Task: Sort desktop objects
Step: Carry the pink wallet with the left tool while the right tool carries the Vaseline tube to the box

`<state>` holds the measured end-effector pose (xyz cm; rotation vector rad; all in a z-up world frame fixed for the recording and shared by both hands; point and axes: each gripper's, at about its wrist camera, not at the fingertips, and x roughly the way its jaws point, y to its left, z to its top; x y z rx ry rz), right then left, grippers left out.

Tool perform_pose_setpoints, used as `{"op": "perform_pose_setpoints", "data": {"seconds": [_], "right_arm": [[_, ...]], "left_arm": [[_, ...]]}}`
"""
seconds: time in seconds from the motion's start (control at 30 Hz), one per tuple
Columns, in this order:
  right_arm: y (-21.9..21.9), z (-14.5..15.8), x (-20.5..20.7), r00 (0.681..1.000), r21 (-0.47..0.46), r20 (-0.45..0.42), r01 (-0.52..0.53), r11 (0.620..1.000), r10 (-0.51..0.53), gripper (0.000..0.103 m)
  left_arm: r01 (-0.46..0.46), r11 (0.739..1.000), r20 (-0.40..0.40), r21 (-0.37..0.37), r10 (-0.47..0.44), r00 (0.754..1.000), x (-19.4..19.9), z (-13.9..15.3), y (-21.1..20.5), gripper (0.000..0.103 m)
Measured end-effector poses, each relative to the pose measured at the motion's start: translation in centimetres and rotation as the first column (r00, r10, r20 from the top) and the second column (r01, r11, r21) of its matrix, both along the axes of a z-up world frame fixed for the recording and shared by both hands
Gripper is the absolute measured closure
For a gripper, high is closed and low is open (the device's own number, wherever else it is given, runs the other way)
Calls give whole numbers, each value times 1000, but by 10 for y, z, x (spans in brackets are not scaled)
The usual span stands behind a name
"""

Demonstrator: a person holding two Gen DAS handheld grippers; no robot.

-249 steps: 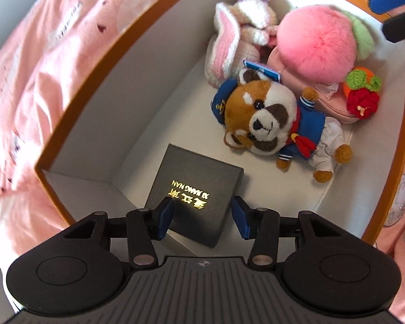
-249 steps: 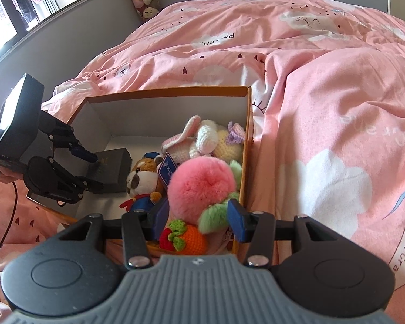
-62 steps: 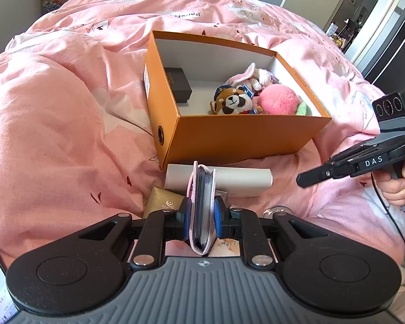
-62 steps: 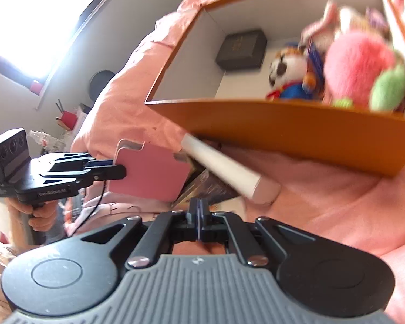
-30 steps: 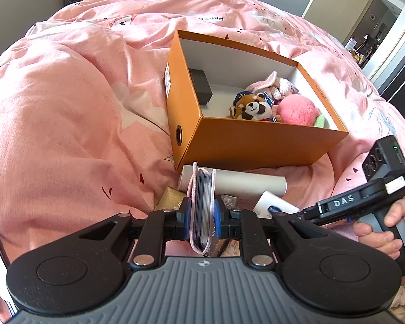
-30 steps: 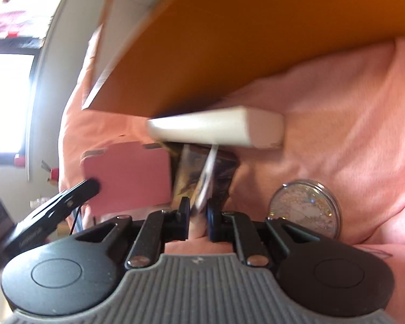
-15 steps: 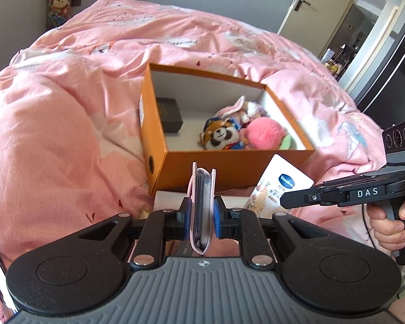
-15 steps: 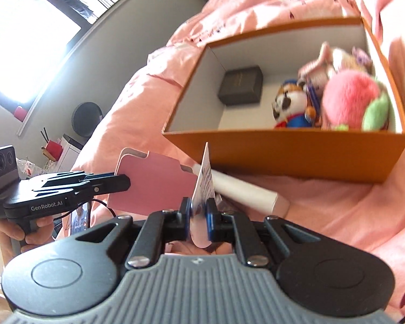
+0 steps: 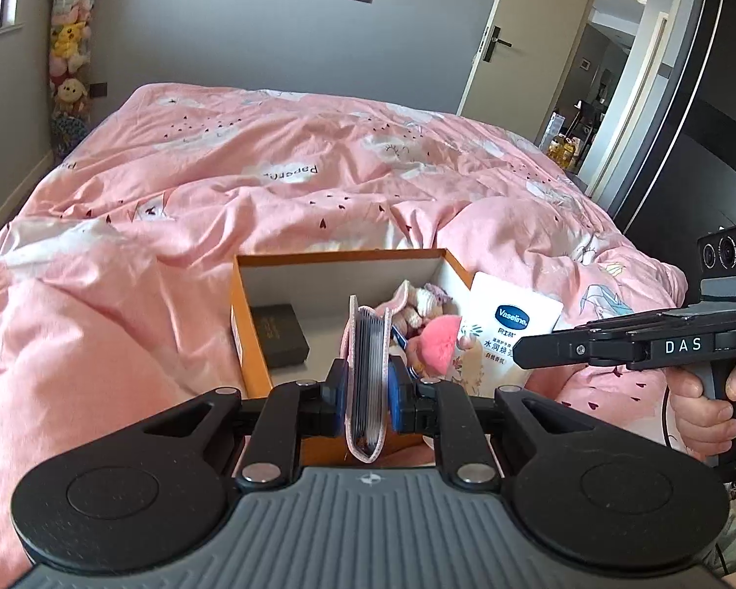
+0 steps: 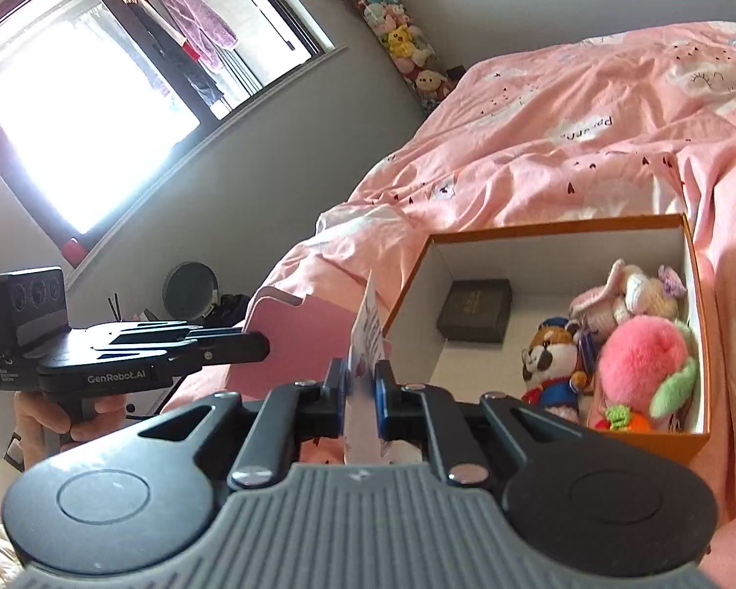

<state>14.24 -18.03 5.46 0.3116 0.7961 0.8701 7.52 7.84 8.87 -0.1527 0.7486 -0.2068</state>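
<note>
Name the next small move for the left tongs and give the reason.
Probably carry the left tongs forward over the orange box and lower toward its bare floor near the black box. They are shut on the pink card holder, held upright short of the rim, while the plush toys fill the other end.

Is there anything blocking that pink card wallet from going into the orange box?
Nothing visible does. The left gripper holds the pink card wallet just short of the open orange cardboard box, whose floor beside the black case is bare.
</note>
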Motion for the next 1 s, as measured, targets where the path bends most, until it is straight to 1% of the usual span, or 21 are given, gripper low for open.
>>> {"op": "perform_pose_setpoints", "data": {"seconds": [0.1, 0.2, 0.27, 0.37, 0.47, 0.53, 0.67, 0.77, 0.87, 0.93, 1.0], "right_arm": [[1, 2, 13, 999, 5, 20, 34, 999, -34, 90], [3, -2, 28, 997, -8, 36, 71, 997, -71, 90], [7, -10, 40, 995, -28, 34, 92, 995, -91, 90], [14, -26, 56, 995, -62, 14, 96, 993, -96, 90], [21, -42, 68, 996, -104, -4, 88, 991, -89, 90], [23, -51, 73, 997, -120, -18, 74, 990, -77, 90], [27, -65, 83, 998, -134, -47, 42, 990, -49, 90], [30, -75, 88, 998, -147, -63, 21, 989, -30, 90], [33, -83, 92, 998, -168, -70, -2, 986, -10, 90], [35, -87, 95, 997, -177, -75, -22, 984, 9, 90], [38, -92, 98, 996, -183, -85, -45, 982, 29, 90]], "left_arm": [[11, 999, -6, 39, -11, 1000, 21, 2, -2, 85], [33, 997, -42, 69, -30, 999, 44, -6, -7, 85], [53, 996, -89, 79, -46, 995, 58, -16, -11, 85], [94, 991, -176, 95, -76, 981, 80, -32, -18, 85], [154, 976, -252, 156, -111, 961, 97, -46, -28, 85], [203, 961, -307, 189, -139, 942, 106, -56, -35, 85], [300, 931, -413, 207, -195, 890, 125, -73, -43, 85], [361, 905, -471, 225, -223, 853, 136, -85, -48, 85], [417, 882, -530, 219, -251, 810, 146, -96, -52, 85], [462, 860, -563, 217, -276, 779, 150, -103, -56, 85], [501, 842, -602, 201, -298, 741, 154, -110, -57, 85]]}}
